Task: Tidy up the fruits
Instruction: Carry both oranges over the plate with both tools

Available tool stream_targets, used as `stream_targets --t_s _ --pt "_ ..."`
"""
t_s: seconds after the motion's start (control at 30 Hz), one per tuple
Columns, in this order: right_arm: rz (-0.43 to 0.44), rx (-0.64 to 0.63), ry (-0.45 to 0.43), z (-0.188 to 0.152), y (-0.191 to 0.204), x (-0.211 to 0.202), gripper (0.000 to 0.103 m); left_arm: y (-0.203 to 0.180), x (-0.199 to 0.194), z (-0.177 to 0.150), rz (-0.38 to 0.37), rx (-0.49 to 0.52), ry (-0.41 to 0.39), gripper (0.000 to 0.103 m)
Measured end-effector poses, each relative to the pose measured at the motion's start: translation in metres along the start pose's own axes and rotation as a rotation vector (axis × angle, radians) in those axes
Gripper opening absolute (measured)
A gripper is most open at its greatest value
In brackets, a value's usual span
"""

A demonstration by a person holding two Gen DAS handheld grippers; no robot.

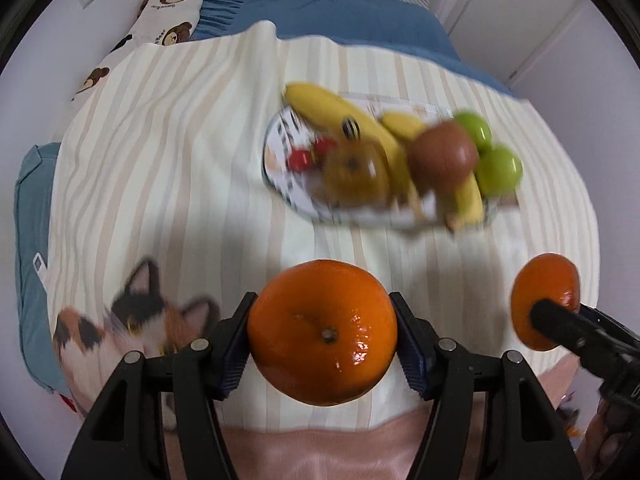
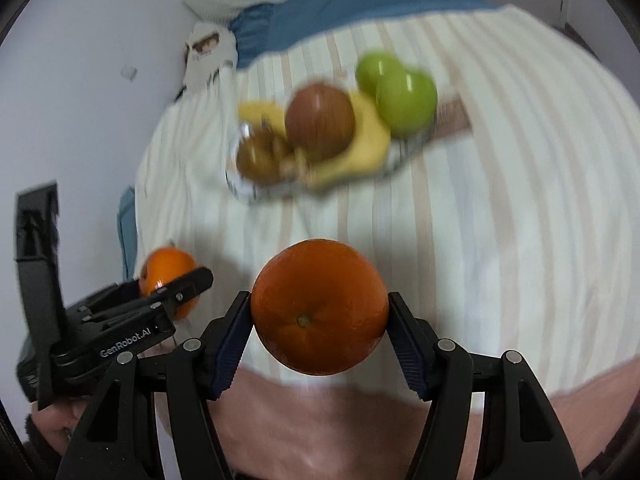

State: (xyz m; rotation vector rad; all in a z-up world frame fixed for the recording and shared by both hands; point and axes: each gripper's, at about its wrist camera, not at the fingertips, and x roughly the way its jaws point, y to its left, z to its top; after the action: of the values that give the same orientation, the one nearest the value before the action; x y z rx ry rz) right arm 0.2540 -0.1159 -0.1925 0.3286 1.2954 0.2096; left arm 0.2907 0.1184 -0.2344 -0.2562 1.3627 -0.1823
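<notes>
**Striped bedspread, two oranges lifted above it**

Cream striped bedspread (image 1: pixel 168 168) over a bed, blue sheet (image 1: pixel 340 16) beyond, white walls behind.

Glossy mandarin (image 1: pixel 322 332) clamped between the jaws of the left gripper (image 1: pixel 322 334), stem end facing the camera, both pads pressed to its sides, held clear above the cloth. Rounder orange (image 2: pixel 319 306) gripped likewise by the right gripper (image 2: pixel 320 312), jaws closed on its flanks, also off the surface. Each seen from the other camera just beside its neighbour: mandarin at lower left in the right view, orange at lower right in the left view.

Further out, glass plate (image 1: pixel 280 188) resting on the bedspread, loaded with bananas (image 1: pixel 344 116), a red-brown apple (image 1: pixel 442 154) sitting on top of them, two green apples (image 1: pixel 498 170) at the far side, touching each other, and a brownish fruit (image 1: pixel 354 178) too blurred to name at the near side.

Cat-print cushion (image 1: pixel 120 332) at lower left. Bear-print pillow (image 1: pixel 172 12) by the wall. Pink fabric (image 1: pixel 320 452) along the nearest edge.
</notes>
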Motion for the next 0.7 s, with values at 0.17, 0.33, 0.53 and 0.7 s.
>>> stream_targets --t_s 0.17,0.33,0.53,0.7 --pt "0.007 -0.002 -0.041 0.059 0.008 0.001 0.068 0.012 0.01 0.065 -0.015 -0.038 0.007 0.061" --pt "-0.004 -0.018 -0.028 0.129 0.024 0.026 0.068 0.022 0.043 0.127 -0.024 -0.063 0.067 0.061" --pt "-0.074 -0.051 0.064 0.194 0.031 0.078 0.068 0.025 0.079 0.162 -0.032 -0.059 0.149 0.061" --pt "-0.09 -0.093 0.15 0.215 0.037 0.117 0.069 0.024 0.097 0.17 -0.044 -0.048 0.189 0.061"
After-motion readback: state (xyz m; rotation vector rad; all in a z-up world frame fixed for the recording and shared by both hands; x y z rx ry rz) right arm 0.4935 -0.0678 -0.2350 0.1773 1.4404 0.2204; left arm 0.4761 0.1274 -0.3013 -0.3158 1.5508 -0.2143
